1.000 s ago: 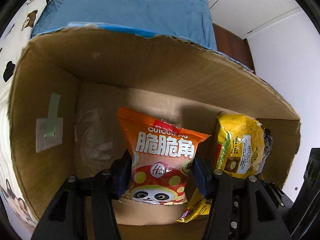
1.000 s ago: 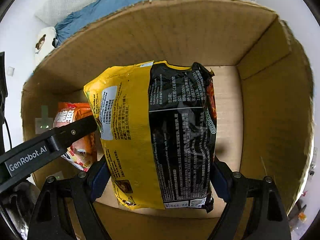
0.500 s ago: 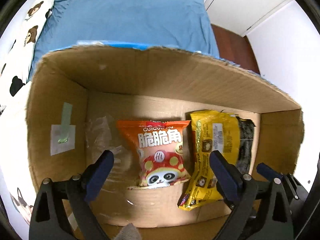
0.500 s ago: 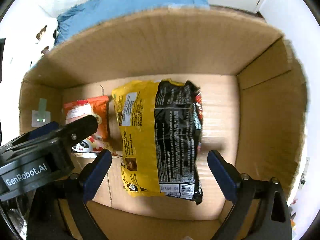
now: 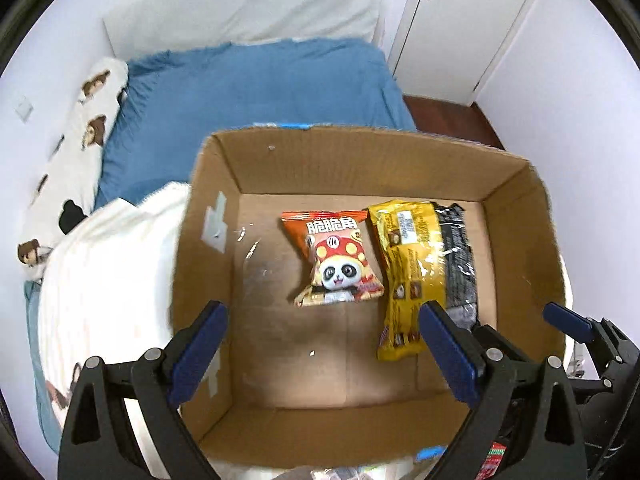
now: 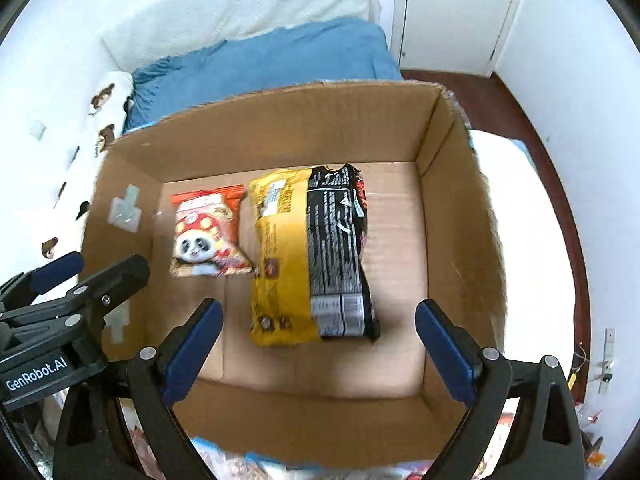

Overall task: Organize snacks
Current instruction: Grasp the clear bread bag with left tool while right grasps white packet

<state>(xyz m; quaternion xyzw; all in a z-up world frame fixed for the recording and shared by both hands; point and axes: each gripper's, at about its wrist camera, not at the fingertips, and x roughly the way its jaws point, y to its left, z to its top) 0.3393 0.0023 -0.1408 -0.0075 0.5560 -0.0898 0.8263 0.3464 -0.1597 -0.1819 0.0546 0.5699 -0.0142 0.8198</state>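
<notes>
An open cardboard box (image 5: 360, 156) (image 6: 280, 120) sits on the bed. On its floor lie an orange panda snack bag (image 5: 334, 258) (image 6: 206, 232) and, right beside it, a larger yellow and black packet (image 5: 424, 268) (image 6: 312, 252). My left gripper (image 5: 324, 332) hangs open above the box's near half, nothing between its blue pads. My right gripper (image 6: 318, 330) is open too, above the near end of the yellow and black packet and clear of it. The left gripper's fingers (image 6: 64, 280) show at the left edge of the right wrist view.
A blue blanket (image 5: 248, 92) covers the bed behind the box, with a bear-print pillow (image 5: 80, 132) at the left and a white cover (image 5: 108, 272) beside the box. White doors (image 5: 460, 20) stand at the back right. More snack wrappers (image 6: 240, 460) peek out below the box's near wall.
Both grippers let go of their packets and opened wide, then rose out of the box. The orange bag and the yellow and black packet now lie flat on the box floor.
</notes>
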